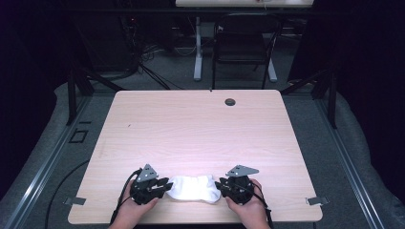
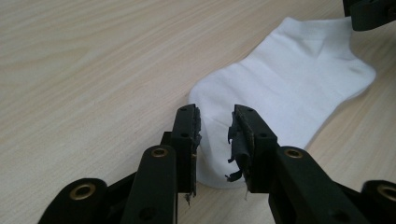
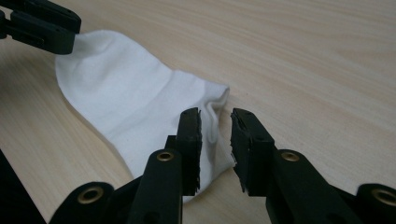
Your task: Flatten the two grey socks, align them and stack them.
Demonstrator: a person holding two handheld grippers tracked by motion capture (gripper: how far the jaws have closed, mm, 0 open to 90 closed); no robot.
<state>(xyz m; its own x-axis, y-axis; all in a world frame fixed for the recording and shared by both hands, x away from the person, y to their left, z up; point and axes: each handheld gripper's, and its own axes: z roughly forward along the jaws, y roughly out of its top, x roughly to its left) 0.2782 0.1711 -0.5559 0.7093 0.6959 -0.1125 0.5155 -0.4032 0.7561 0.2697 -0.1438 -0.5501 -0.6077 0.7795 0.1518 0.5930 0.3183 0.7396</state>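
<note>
A white ankle sock (image 1: 195, 188) lies flat near the table's front edge, between my two grippers. At its left end my left gripper (image 1: 167, 185) stands with the jaws a little apart. In the left gripper view the sock (image 2: 289, 79) reaches in under the gap of the left gripper (image 2: 215, 123), and the pads do not press on it. My right gripper (image 1: 220, 186) is at the sock's right end. In the right gripper view the sock's (image 3: 126, 88) cuff edge lies below the parted jaws of the right gripper (image 3: 215, 123), ungripped.
The light wooden table (image 1: 200, 129) has a round cable hole (image 1: 230, 101) near its far edge. A black chair (image 1: 243, 43) and a desk leg stand beyond it. Metal rails run along the floor on both sides.
</note>
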